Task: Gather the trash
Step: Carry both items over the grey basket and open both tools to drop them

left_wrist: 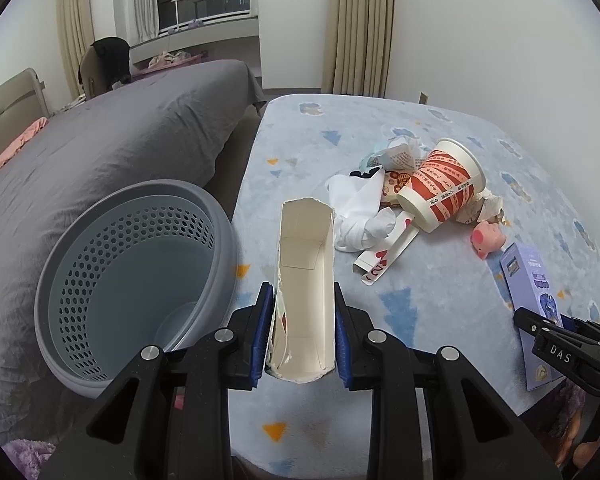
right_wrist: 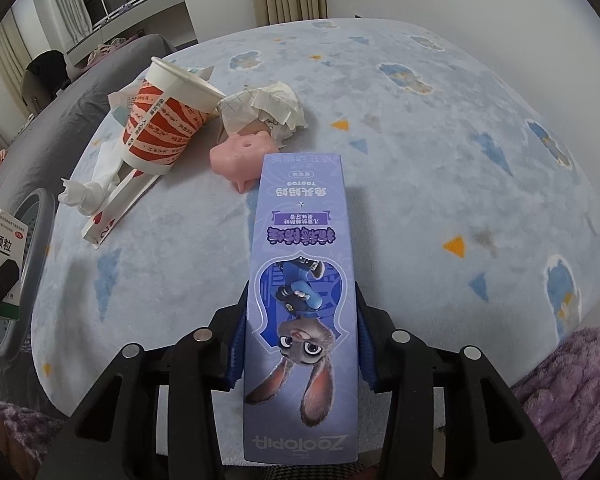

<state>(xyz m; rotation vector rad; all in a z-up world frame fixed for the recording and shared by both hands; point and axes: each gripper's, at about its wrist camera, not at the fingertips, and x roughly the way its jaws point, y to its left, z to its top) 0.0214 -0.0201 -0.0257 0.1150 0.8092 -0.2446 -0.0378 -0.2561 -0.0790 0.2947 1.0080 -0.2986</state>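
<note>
Presently the left gripper (left_wrist: 300,336) clamps a torn open carton (left_wrist: 306,280), with the basket (left_wrist: 136,272) to its left; the right gripper (right_wrist: 302,344) pinches a purple box (right_wrist: 302,288). Risk: the flimsy carton may buckle and slip out short of the basket rim

From your left wrist view, the purple box (left_wrist: 534,312) is partly covered by the right gripper (left_wrist: 568,344), and you cannot tell how those fingers stand. Your paper cup (left_wrist: 444,184) hides much of the crumpled wrappers (left_wrist: 396,156) behind it. In the right wrist view the medicine box (right_wrist: 2,256) is cut by the left edge, and the grey basket (right_wrist: 36,216) shows only a sliver.
</note>
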